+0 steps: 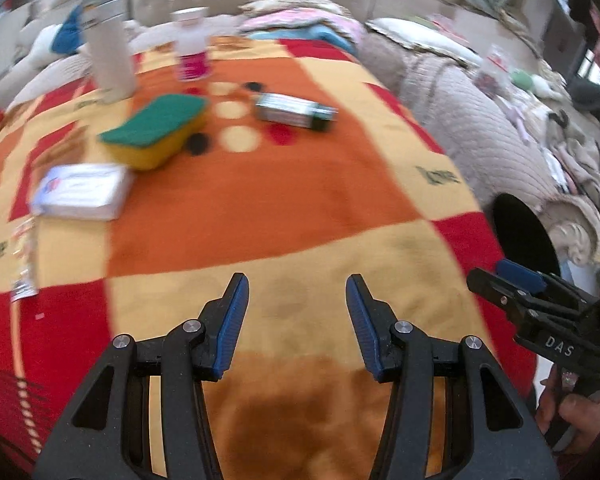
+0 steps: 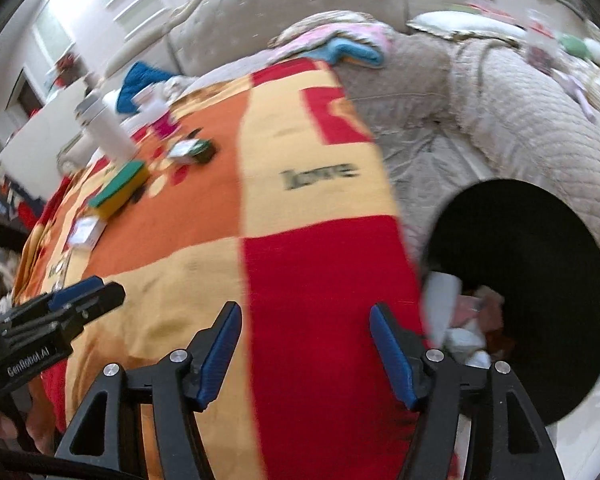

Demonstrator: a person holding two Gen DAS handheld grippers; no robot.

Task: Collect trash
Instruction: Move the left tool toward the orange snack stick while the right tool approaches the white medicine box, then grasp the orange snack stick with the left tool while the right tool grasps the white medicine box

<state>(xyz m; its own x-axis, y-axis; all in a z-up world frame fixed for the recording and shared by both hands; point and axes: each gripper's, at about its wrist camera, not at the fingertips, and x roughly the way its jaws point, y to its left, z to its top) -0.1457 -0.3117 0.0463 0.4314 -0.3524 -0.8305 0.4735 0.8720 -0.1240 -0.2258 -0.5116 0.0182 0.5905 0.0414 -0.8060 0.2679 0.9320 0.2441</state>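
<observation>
Both grippers empty, jaws apart: left gripper, right gripper. Remaining trash seen far ahead-left on blanket: wrapper nearest, by left edge, long axis running away from cam. Left judged nearer. Bin close on right.

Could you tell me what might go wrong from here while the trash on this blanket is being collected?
1. The tall white bottle and pink-labelled bottle stand upright on the soft blanket; a bump could topple them.
2. The sponge may not be trash and lies close to the white box, so it could be taken by mistake.
3. The black bin sits beyond the blanket's edge; a drop from either empty hand-held gripper, left or right, might miss.
</observation>
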